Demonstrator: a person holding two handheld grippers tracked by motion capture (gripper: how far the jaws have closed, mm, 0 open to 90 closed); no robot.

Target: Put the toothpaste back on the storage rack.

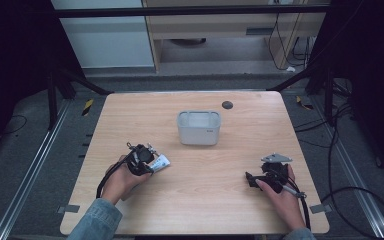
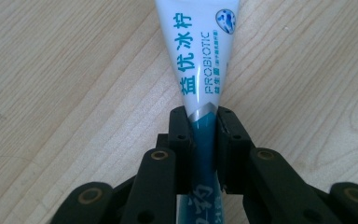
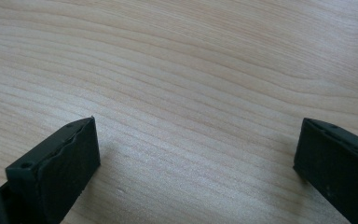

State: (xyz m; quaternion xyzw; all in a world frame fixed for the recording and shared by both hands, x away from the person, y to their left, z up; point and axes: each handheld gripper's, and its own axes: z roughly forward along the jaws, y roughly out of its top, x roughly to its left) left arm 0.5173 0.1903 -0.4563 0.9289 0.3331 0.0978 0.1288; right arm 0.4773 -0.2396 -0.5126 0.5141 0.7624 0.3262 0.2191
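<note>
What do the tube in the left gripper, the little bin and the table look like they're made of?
Tube: likely soft plastic laminate, glossy white and teal with printed lettering, pinched between the left gripper's jaws. Bin: probably moulded plastic, pale grey, matte, with rounded corners and thin walls. Table: light wood grain with an even, low sheen, so possibly laminate rather than solid wood.

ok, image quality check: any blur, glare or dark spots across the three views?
High view: table evenly lit, surroundings nearly black, picture soft. Left gripper view: tube print sharp, no glare, left tool shut on it. Right gripper view: wood grain sharp, soft shadows beside the right tool jaws, which stand wide apart.
</note>
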